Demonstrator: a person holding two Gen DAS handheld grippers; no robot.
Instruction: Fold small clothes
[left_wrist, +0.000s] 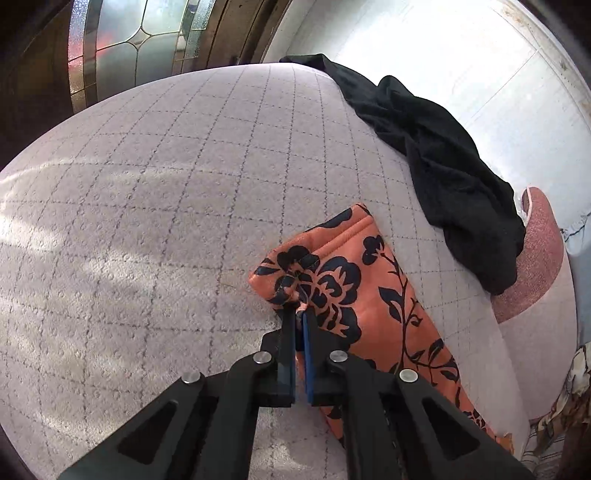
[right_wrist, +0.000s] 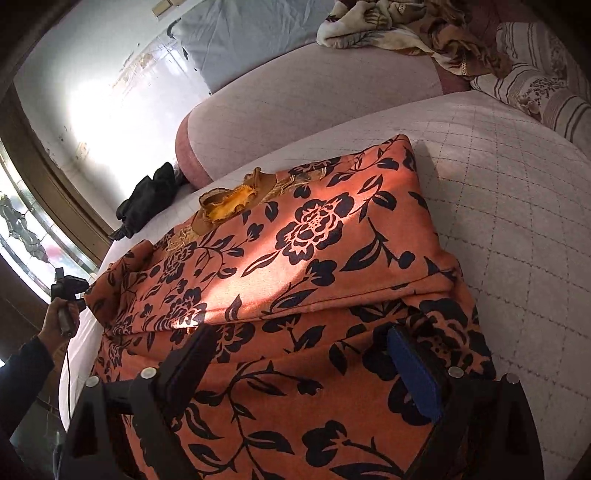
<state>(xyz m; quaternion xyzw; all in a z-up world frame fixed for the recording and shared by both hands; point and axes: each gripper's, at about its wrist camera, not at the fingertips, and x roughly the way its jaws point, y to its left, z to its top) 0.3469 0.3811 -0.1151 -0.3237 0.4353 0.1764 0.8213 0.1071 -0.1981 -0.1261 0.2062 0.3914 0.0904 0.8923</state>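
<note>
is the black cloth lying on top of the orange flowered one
No, the black cloth lies apart from the orange flowered cloth, with bare bedcover between them.

The orange floral garment (right_wrist: 314, 258) runs off the bottom edge, its lower hem unseen.

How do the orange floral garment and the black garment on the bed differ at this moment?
The orange floral garment is patterned and lies flat, partly folded; the black garment is plain and crumpled. The left gripper pinches the orange one's corner; the black one lies untouched at the bed's edge. Both rest on the quilted bedcover.
</note>
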